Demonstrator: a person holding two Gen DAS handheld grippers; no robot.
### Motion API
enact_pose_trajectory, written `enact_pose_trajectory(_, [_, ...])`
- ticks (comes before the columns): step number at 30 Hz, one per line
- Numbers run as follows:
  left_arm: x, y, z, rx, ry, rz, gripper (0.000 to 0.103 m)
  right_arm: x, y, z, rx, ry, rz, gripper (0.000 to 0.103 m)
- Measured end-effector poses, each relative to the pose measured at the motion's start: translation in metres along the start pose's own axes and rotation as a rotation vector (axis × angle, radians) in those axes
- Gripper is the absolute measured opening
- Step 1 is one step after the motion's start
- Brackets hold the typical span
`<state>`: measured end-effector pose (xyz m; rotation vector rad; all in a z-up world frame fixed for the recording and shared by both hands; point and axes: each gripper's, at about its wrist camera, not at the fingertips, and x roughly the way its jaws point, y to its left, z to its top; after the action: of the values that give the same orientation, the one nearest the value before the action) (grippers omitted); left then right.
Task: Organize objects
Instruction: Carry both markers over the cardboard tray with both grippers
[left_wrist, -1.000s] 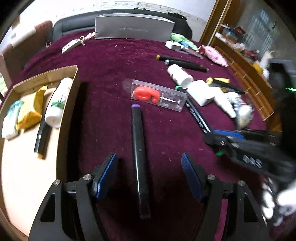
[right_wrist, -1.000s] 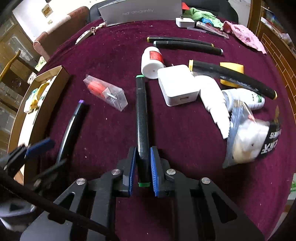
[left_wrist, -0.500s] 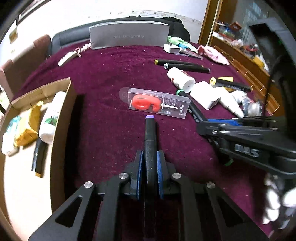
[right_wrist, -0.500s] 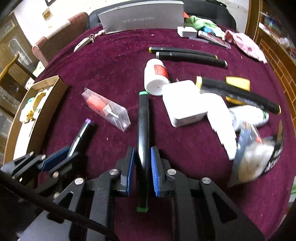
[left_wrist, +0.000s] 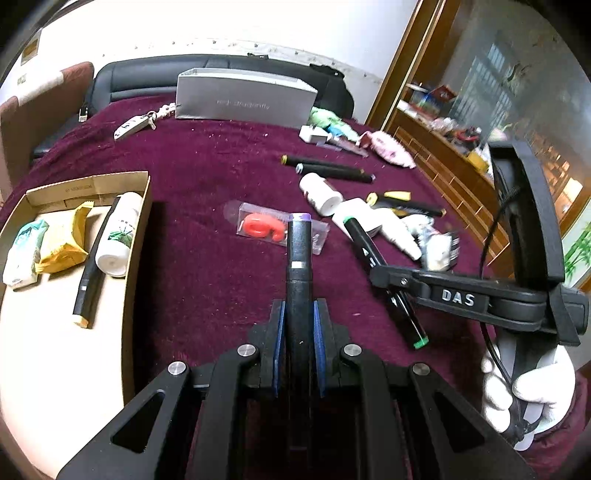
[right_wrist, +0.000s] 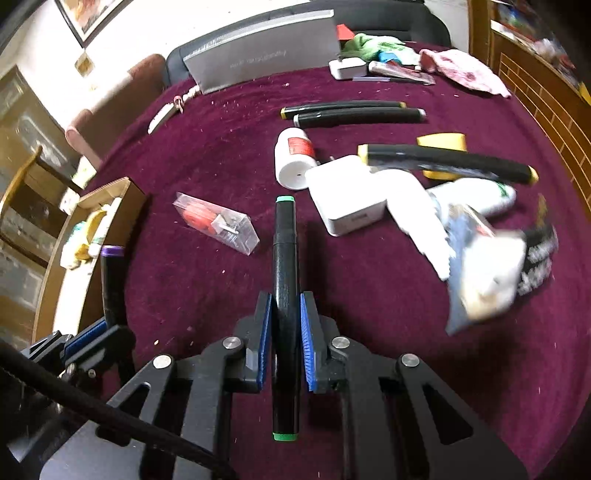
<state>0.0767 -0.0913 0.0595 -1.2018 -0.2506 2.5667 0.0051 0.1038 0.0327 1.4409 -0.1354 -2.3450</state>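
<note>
purple-capped marker (left_wrist: 299, 266) clamped between the blue pads of the left gripper (left_wrist: 298, 345), raised off the maroon cloth (left_wrist: 207, 266); long axis runs straight forward, purple cap leading. green-capped marker (right_wrist: 284, 295) clenched likewise in the right gripper (right_wrist: 284, 341), axis forward, green caps at both ends. ahead of the purple cap: clear case with red candle (left_wrist: 266, 227), then white bottle (left_wrist: 320, 192) and white charger (right_wrist: 347, 199). cardboard tray (left_wrist: 138, 236) to the left holds a white tube (left_wrist: 120, 232), yellow packet (left_wrist: 64, 240) and a black marker (left_wrist: 86, 291).
</note>
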Motion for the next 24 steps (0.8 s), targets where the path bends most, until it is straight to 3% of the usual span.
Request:
enact_pose_trajectory(9, [-0.050,0.005,-0.002,-0.007,-0.160,-0.063,0.012,-0.043,0.010,-0.015,0.010,-0.080,0.063,0.013])
enact_pose_trajectory(18, [-0.101,0.038,0.002,-0.048,-0.262,-0.027,0.012,-0.066,0.050,-0.015,-0.047,-0.124,0.145,0.013])
enact_pose_trajectory(24, [-0.126,0.083,0.004,-0.085,-0.299,0.059,0.012,-0.066,0.092,-0.003,-0.086,-0.105,0.249,0.013])
